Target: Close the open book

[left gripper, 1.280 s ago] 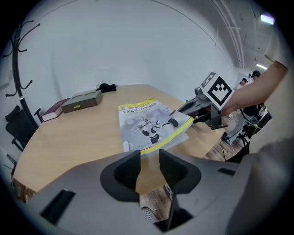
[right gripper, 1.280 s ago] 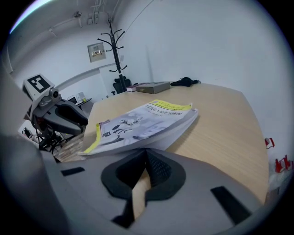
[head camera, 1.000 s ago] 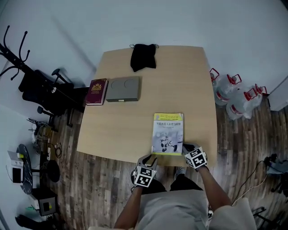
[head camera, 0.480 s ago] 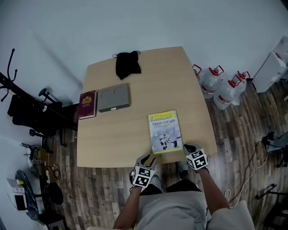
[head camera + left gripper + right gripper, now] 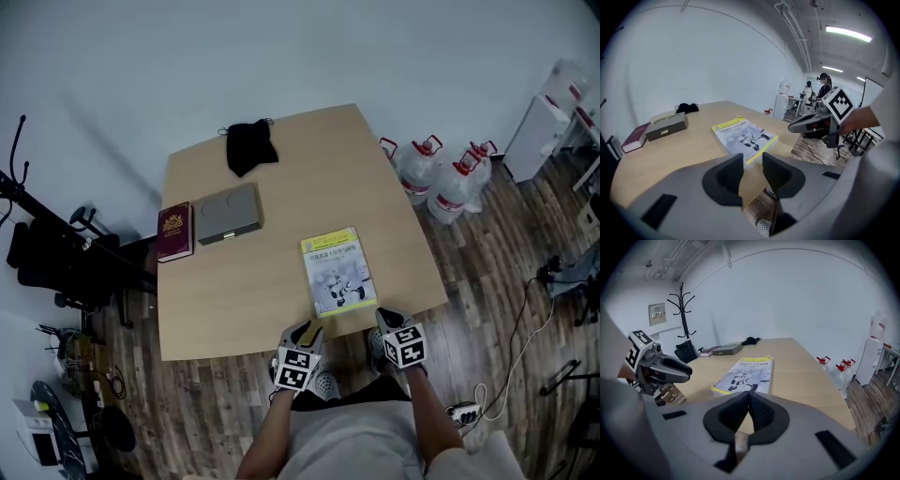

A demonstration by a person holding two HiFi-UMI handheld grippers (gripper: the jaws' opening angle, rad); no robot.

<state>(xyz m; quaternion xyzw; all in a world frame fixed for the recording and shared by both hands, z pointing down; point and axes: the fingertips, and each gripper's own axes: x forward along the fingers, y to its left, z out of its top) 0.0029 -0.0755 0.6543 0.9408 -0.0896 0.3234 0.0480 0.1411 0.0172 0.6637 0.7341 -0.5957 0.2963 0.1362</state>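
Since the big desk (image 5: 281, 178) has the book (image 5: 337, 270) lying flat on it, close to the edge by the person, with its cover facing up and no open pages showing, the job looks done. I think nothing is left to do to the book. The left tongs (image 5: 752, 161) hang just off the desk edge, a little way apart, with nothing between them. The right tongs (image 5: 749, 397) are pressed together and hold nothing. Neither one touches the book.
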